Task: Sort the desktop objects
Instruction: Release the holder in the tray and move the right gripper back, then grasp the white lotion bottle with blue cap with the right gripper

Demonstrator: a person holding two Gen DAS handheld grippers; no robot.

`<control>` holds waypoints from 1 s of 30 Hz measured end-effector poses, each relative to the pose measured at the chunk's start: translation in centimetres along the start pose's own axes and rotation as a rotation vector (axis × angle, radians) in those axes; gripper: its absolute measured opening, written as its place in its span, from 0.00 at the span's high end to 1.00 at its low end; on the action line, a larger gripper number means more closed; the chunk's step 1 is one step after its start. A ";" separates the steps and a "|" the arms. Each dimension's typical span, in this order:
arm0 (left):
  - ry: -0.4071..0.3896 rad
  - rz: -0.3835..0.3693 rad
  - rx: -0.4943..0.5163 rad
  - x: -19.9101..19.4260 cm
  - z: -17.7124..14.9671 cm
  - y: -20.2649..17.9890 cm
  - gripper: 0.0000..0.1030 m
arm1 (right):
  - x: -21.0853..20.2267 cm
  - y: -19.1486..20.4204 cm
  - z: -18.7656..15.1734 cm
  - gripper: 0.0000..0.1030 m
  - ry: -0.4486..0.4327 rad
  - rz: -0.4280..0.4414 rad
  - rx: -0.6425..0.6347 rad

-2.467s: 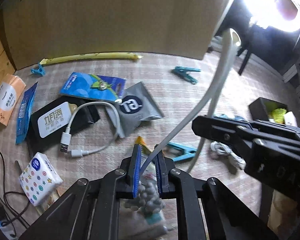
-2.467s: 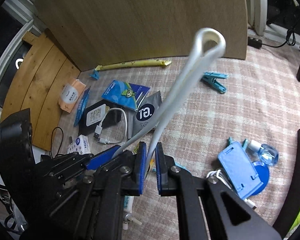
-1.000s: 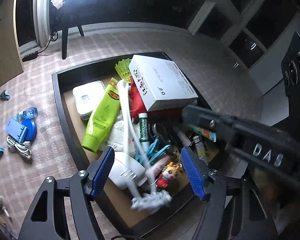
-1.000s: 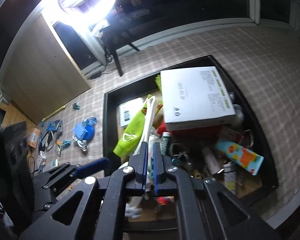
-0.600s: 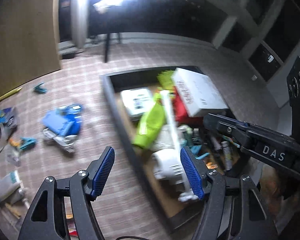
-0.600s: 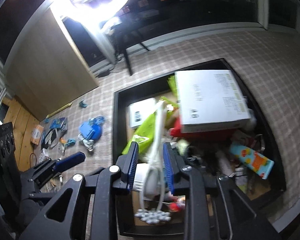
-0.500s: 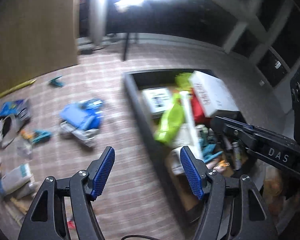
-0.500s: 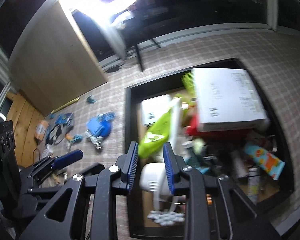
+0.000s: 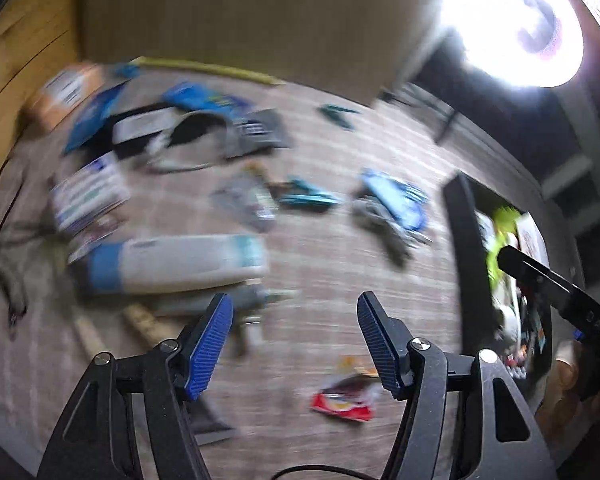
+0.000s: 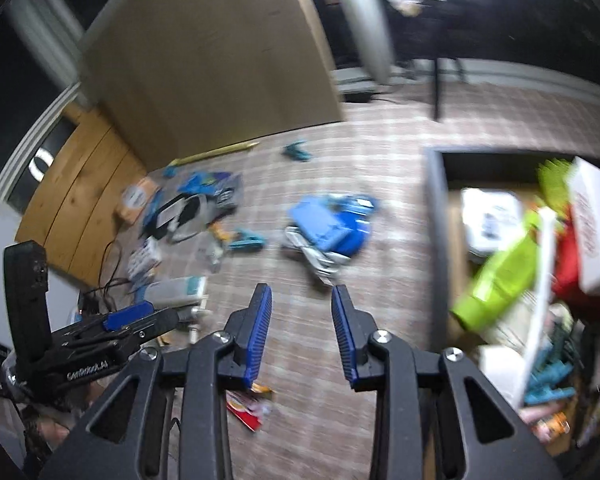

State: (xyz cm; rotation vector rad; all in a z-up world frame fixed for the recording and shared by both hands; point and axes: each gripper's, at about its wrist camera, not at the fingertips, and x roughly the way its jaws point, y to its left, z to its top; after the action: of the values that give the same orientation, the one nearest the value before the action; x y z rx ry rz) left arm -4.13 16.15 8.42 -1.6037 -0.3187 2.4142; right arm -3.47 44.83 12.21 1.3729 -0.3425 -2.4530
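Right wrist view: my right gripper (image 10: 301,330) is spread and holds nothing above the checked cloth (image 10: 380,152); "GenRobot.AI" reads on my left gripper's (image 9: 294,338) body, "DAS" on my right one in the left wrist view. The left is spread wide and bare too. The black tray (image 10: 436,216) holds a green tube (image 10: 496,284) and white box (image 10: 596,232). The loose clutter is too blurred to read.

Bare checked cloth (image 10: 380,200) mid-table, clutter (image 9: 172,256) left, crowded black tray (image 10: 436,216) right

Checked tablecloth (image 10: 380,184): black tray (image 10: 434,216) at right; blurred packets, blue clips, white tube (image 9: 180,260) scattered left.
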 end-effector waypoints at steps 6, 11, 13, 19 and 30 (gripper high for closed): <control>-0.020 0.036 -0.128 -0.1 -0.1 5.1 0.46 | 4.2 5.2 1.8 0.70 0.038 0.043 -0.168; 0.000 0.012 -0.209 0.9 -0.5 7.3 0.48 | 8.9 10.2 3.1 0.70 0.158 0.091 -0.352; 0.002 0.006 -0.236 1.3 -0.4 7.8 0.49 | 10.9 11.7 3.3 0.70 0.205 0.112 -0.411; 0.015 0.010 -0.301 2.8 0.0 9.5 0.55 | 17.0 14.2 3.7 0.70 0.352 0.150 -0.452; 0.019 0.003 -0.338 4.6 1.2 10.6 0.59 | 21.8 15.3 4.4 0.70 0.442 0.224 -0.451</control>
State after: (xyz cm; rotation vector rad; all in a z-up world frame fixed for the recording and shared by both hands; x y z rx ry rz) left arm -7.68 7.41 1.63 -1.7560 -0.7556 2.4455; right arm -15.73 22.67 2.81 1.5143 0.1465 -1.8304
